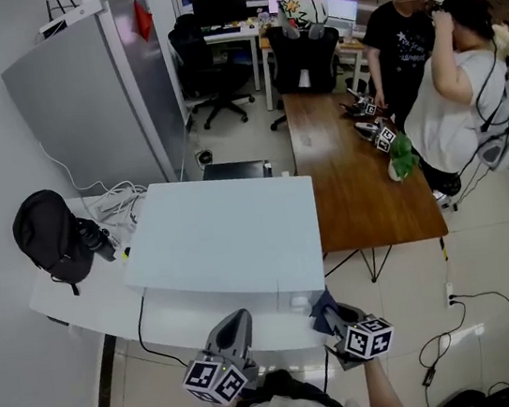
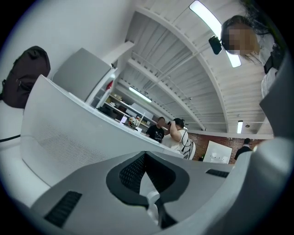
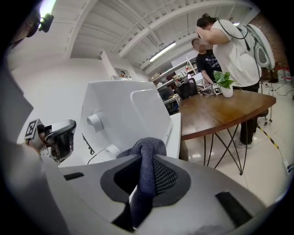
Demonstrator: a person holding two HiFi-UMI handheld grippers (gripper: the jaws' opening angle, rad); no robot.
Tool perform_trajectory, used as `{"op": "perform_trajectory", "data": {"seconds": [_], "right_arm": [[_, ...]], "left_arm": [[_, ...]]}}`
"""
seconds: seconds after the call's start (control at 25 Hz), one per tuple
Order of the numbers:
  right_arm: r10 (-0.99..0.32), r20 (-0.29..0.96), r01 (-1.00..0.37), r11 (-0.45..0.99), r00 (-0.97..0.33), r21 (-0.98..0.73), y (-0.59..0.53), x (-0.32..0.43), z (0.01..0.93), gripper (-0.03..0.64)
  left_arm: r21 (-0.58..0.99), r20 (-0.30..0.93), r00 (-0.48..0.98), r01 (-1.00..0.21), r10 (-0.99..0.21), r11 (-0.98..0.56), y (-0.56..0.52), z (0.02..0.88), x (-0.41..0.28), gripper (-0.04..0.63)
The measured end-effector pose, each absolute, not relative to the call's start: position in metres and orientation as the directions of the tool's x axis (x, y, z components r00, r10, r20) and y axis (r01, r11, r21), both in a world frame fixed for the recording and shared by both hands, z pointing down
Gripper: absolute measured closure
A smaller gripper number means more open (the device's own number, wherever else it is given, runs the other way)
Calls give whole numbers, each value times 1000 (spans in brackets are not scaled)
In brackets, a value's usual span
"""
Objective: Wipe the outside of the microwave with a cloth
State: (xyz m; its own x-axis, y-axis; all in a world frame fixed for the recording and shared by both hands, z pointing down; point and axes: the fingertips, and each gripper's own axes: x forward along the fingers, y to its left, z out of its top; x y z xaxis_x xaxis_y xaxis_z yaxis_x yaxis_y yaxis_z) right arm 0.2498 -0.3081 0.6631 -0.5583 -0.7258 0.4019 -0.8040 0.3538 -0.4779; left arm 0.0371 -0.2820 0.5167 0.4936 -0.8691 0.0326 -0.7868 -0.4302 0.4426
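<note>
The right tongs [image 1: 338, 318], clenched on the cloth [image 3: 147, 160], face the microwave [image 1: 225, 231] just ahead at 11 o'clock; left tongs [image 1: 236, 331] clenched empty.

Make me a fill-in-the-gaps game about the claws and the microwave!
1. The right claw pinches a dark blue knitted ____.
2. The left claw is shut and holds ____.
3. The floppy fabric backpack beside the boxy white microwave is coloured ____.
4. The long brown table is made of ____.
Missing words: cloth, nothing, black, wood.
</note>
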Motion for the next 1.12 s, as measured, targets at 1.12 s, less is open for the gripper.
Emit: {"op": "perform_trajectory", "data": {"seconds": [1.12], "right_arm": [[-904,273,-902,214,-329,-375,67,93,540,545]], "left_arm": [[454,-21,597,-709,-802,-540,70,517,-108,609]]}}
